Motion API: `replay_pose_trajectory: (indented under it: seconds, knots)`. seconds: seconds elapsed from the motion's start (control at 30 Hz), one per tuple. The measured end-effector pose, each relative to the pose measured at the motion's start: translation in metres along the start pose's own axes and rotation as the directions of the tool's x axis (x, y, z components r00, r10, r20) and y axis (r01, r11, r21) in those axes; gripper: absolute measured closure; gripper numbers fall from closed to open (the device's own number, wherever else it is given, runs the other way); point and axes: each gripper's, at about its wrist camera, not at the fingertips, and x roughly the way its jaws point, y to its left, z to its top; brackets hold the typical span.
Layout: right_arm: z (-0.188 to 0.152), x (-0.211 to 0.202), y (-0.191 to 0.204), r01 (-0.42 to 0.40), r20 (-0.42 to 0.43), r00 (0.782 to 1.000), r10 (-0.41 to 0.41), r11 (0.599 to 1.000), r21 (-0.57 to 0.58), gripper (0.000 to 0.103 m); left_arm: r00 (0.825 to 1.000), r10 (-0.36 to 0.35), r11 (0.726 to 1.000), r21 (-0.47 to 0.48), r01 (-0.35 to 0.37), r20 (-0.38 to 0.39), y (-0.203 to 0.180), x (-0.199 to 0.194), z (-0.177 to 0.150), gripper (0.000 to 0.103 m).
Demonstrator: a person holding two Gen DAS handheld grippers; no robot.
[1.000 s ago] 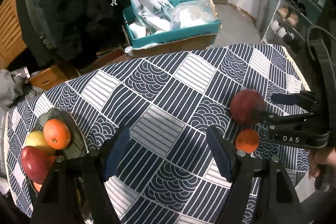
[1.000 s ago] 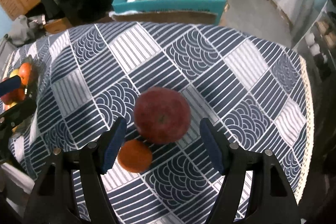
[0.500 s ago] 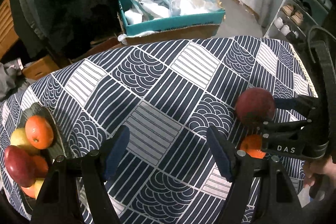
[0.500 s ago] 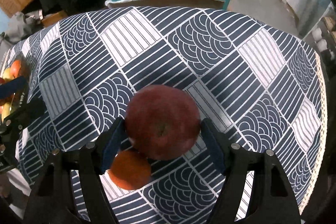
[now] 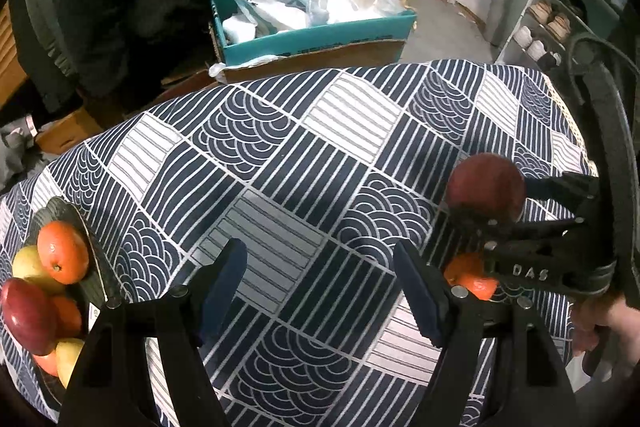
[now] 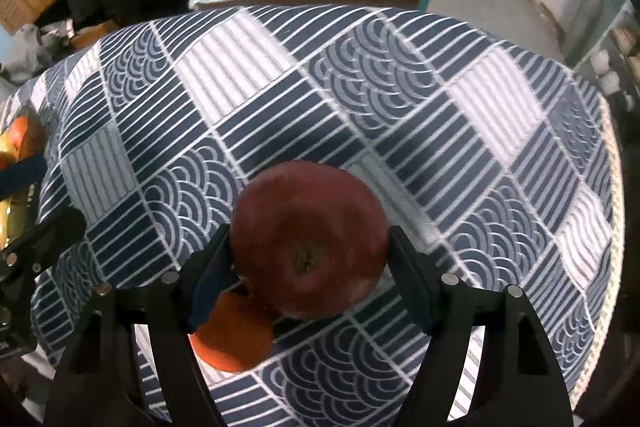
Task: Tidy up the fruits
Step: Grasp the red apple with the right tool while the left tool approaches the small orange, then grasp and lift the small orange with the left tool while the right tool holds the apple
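My right gripper (image 6: 310, 259) is shut on a large red apple (image 6: 308, 239), its blue pads pressed on both sides. The apple also shows in the left wrist view (image 5: 485, 187), at the table's right side. A small orange (image 6: 234, 337) lies on the cloth just under and left of the apple; it shows in the left wrist view (image 5: 470, 277) too. My left gripper (image 5: 320, 279) is open and empty over the middle of the table. A dark plate (image 5: 86, 239) at the far left holds oranges, a red apple and yellow fruit.
The table has a navy and white patterned cloth (image 5: 304, 163). Behind it stands a teal box (image 5: 316, 35) with white bags. A shoe rack (image 5: 560, 23) is at the far right. The table's right edge lies close to the held apple.
My right gripper moved forward around the red apple and shut on it. The left gripper's view shifted slightly; it stayed open.
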Motion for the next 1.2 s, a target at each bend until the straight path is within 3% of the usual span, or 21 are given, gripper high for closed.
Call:
replay_pose_trajectory:
  seconds: [0.27,0.57,0.87,1.2]
  knots:
    - [-0.013,-0.034,-0.029,0.02,0.059,0.998,-0.025,0.997,0.071,0.027,0.999,-0.046,0.998,0.046,0.046,-0.007,-0.028,-0.001,-0.004,0.026]
    - [-0.045,-0.057,-0.05,0.041,0.056,0.997,-0.046,0.996,0.085,0.027,0.994,-0.102,0.99,0.097,0.106,-0.043,-0.068,0.007,-0.011,0.026]
    - [-0.072,-0.06,-0.073,0.054,0.036,0.998,-0.059,0.991,0.124,0.027,0.987,-0.129,0.984,0.114,0.14,-0.1,-0.093,0.025,-0.019,0.026]
    - [-0.078,-0.057,-0.082,0.049,0.033,0.998,-0.054,0.988,0.144,0.027,0.981,-0.144,0.982,0.101,0.158,-0.132,-0.102,0.043,-0.023,0.027]
